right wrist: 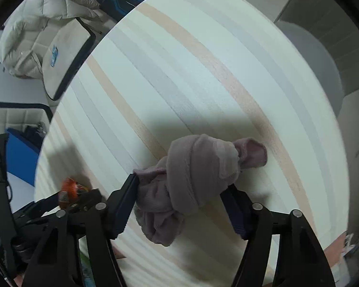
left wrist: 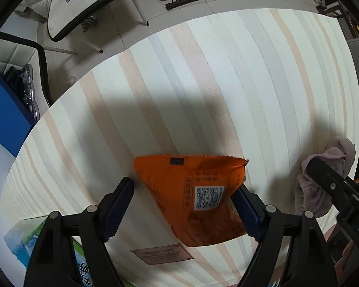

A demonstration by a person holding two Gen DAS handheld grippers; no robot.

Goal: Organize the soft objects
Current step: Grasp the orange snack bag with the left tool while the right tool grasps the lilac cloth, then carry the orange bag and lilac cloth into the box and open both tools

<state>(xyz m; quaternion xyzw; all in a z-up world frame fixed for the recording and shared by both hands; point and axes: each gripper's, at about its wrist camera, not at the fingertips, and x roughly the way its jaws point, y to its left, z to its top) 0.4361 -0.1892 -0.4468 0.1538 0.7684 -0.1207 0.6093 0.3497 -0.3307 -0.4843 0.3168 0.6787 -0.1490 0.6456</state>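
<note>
Packet's QR label (left wrist: 208, 198): left view only

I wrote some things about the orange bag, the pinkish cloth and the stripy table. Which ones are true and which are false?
1. The orange packet lies on the striped table. True.
2. The packet has a square black-and-white code on a white label. True.
3. The pinkish cloth is folded flat and neat. False: it is bunched up and knotted.
4. The right gripper has the orange packet between its fingers. False: the pinkish cloth is between them.
5. The left gripper has the packet between its fingers. True.
6. The table is plain blue. False: it has pale cream, peach and grey stripes.
</note>
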